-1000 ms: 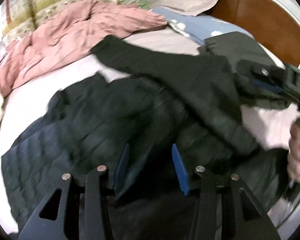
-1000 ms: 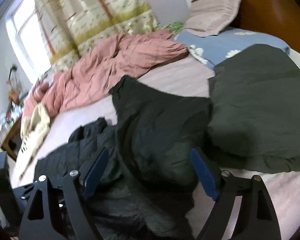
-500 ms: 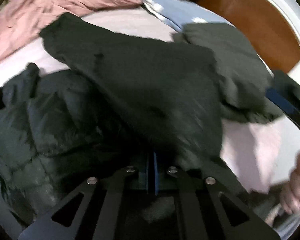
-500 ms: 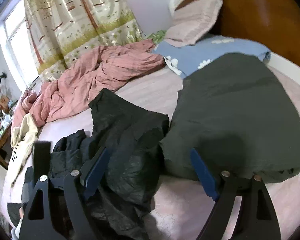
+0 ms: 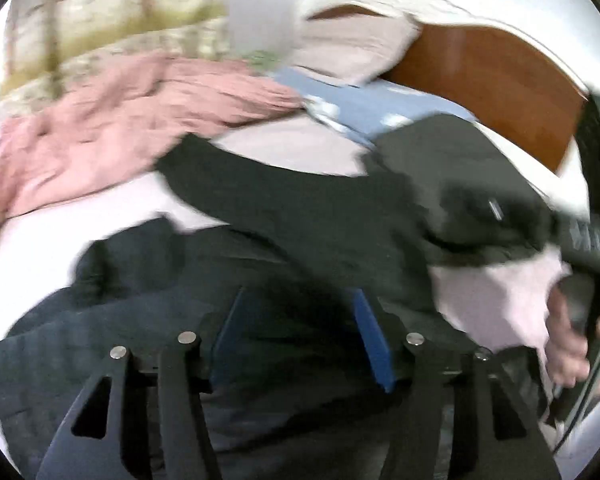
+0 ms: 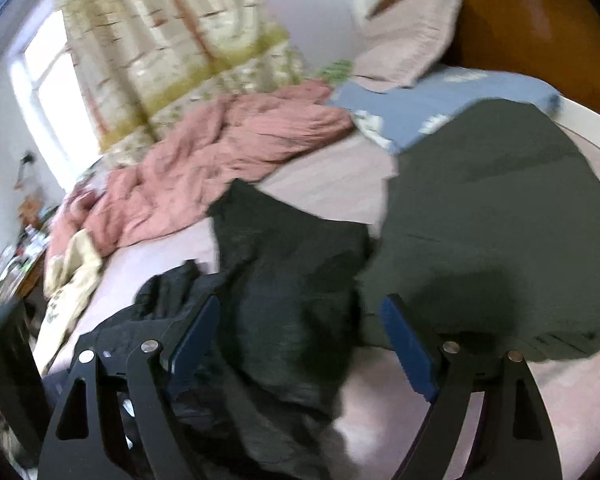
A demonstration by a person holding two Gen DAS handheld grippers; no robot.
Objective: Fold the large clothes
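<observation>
Now between folds: left gripper (image 5: 300,328) and right gripper (image 6: 300,344) both agape, empty; next, pinch jacket (image 6: 284,320) hem.

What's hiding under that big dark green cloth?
Under the dark green cloth you can see pink bedsheet and a blue pillow poking out. Whatever lies beneath its middle is covered.

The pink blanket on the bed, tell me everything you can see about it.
The pink blanket is a dusty-rose, soft-looking fabric, heavily wrinkled and bunched into a long heap rather than spread flat. It lies on the pale bedsheet along the far side of the bed, below the patterned curtain. One end reaches the blue pillow; the other runs toward a cream cloth. The dark garment lies just in front of it; whether they touch is unclear. Neither claw touches it.
</observation>
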